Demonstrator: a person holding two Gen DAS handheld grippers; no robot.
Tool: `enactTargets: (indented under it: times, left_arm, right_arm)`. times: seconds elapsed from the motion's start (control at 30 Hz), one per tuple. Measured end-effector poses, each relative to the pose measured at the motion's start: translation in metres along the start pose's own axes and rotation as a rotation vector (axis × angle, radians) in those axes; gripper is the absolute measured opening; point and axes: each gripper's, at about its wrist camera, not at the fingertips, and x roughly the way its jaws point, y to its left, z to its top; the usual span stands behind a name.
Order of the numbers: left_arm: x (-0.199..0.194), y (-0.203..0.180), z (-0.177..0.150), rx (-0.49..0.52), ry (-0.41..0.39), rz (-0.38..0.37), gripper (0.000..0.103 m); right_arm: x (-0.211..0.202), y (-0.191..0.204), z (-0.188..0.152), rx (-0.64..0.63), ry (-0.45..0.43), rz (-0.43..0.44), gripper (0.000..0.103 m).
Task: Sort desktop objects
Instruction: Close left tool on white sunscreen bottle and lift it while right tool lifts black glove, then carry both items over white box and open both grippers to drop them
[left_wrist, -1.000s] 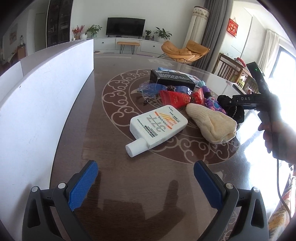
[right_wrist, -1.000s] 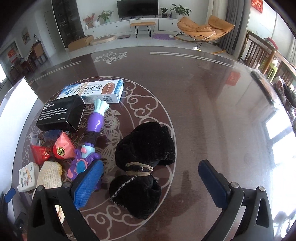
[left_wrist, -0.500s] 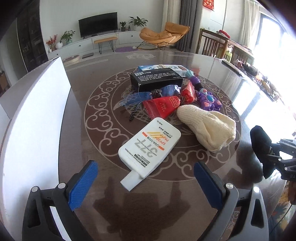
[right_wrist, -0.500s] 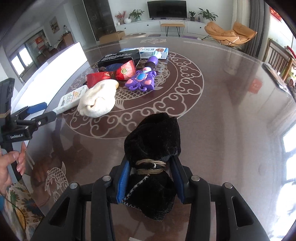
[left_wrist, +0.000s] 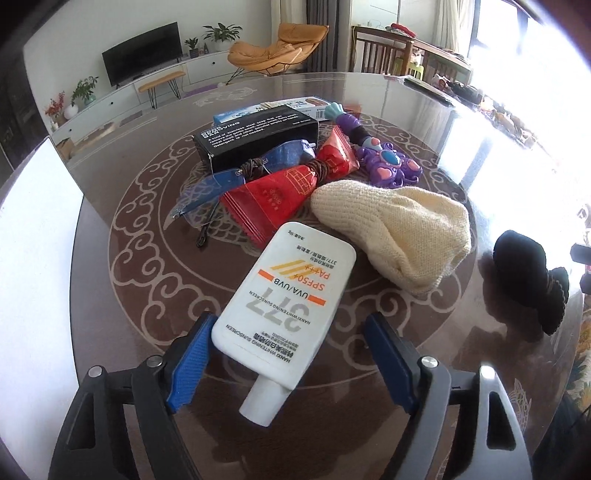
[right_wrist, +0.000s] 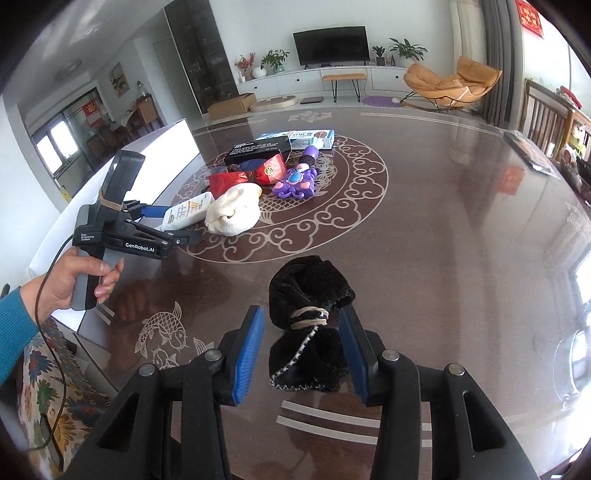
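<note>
A white sunscreen bottle (left_wrist: 291, 295) lies cap-first between the blue pads of my left gripper (left_wrist: 288, 354). The jaws are closing: the left pad is at the bottle's edge, and a gap remains at the right pad. In the right wrist view the left gripper (right_wrist: 173, 223) reaches the bottle (right_wrist: 188, 214) from the left, held by a hand (right_wrist: 70, 280). My right gripper (right_wrist: 301, 350) is shut on a black cloth bundle (right_wrist: 310, 306) tied with a band, near the table's front. The bundle (left_wrist: 528, 280) also shows at the right of the left wrist view.
Beyond the bottle lie a cream knitted piece (left_wrist: 399, 229), red packets (left_wrist: 273, 195), a blue transparent item (left_wrist: 218, 184), a black box (left_wrist: 258, 140), a purple toy (left_wrist: 388, 162) and a blue-white carton (left_wrist: 266, 109). A white panel (left_wrist: 37, 229) stands along the table's left edge.
My left gripper has moved up over the sunscreen bottle and its jaws have narrowed. My right gripper shut on the black bundle and drew it back from the pile toward the table's front.
</note>
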Motion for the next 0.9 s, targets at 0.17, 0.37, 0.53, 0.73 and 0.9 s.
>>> enactTargets:
  times: [0.17, 0.37, 0.53, 0.73, 0.9]
  left_arm:
    - [-0.009, 0.003, -0.008, -0.117, -0.002, 0.018, 0.052]
    - [-0.026, -0.003, -0.036, -0.197, -0.04, 0.04, 0.052]
    - [-0.044, -0.004, -0.059, -0.255, -0.091, 0.022, 0.051]
    - [-0.085, 0.002, -0.073, -0.308, -0.212, 0.012, 0.051]
    - [-0.109, -0.001, -0.075, -0.333, -0.28, 0.006, 0.05]
  right_arm:
    - [0.001, -0.005, -0.005, -0.028, 0.027, -0.016, 0.044]
    - [0.024, -0.004, 0.006, -0.027, 0.129, 0.062, 0.088]
    - [0.072, 0.013, 0.024, -0.117, 0.229, 0.029, 0.088]
    - [0.064, 0.021, 0.031, -0.151, 0.206, -0.033, 0.033]
    - [0.032, 0.032, 0.032, -0.198, 0.15, -0.053, 0.033]
